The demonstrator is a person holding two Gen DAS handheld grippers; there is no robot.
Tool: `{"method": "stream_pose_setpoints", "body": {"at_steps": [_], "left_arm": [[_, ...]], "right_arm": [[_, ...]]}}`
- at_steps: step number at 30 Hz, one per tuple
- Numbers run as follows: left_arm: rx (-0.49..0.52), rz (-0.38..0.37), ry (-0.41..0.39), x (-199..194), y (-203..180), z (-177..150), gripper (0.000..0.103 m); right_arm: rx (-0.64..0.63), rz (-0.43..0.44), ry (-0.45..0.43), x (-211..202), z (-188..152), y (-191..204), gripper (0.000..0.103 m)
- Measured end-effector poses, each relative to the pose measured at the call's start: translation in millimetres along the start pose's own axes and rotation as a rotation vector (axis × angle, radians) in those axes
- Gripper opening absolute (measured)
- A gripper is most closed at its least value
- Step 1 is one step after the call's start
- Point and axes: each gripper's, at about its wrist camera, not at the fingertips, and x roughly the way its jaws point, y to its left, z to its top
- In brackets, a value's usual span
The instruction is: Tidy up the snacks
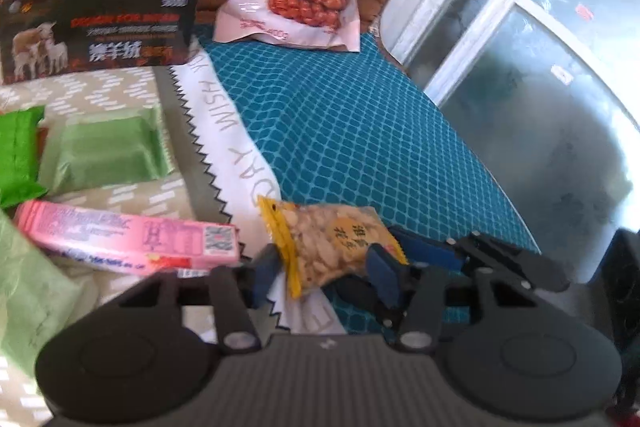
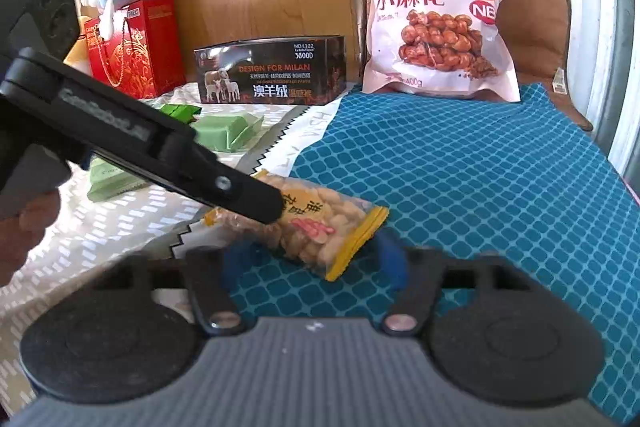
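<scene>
A small clear peanut packet with yellow ends lies where the white cloth meets the blue checked mat. My left gripper has its blue pads on either side of the packet and seems closed on it. My right gripper is open, with the packet's yellow end between its spread fingers, not gripped. It also shows in the left wrist view at the packet's right end. The left gripper's arm crosses the right wrist view over the packet.
A big pink bag of fried twists leans on a brown cushion at the back. A dark box and a red box stand behind. Green packets and a pink box lie on the left cloth. A window is on the right.
</scene>
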Motion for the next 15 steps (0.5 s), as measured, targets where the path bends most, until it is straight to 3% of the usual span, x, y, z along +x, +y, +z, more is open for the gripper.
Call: {"method": "stream_pose_setpoints", "body": {"at_steps": [3, 9, 15], "left_arm": [[0.011, -0.023, -0.007, -8.6, -4.7, 3.7, 0.032], [0.041, 0.000, -0.161, -55.0, 6.8, 39.5, 0.032], [-0.002, 0.091, -0.271, -71.0, 54.4, 98.7, 0.032]], "right_arm": [[0.014, 0.008, -0.006, -1.2, 1.0, -0.5, 0.035], [0.008, 0.029, -0.121, 2.1, 40.2, 5.9, 0.035], [-0.065, 0.101, -0.204, 57.0, 116.3, 20.4, 0.035]]}}
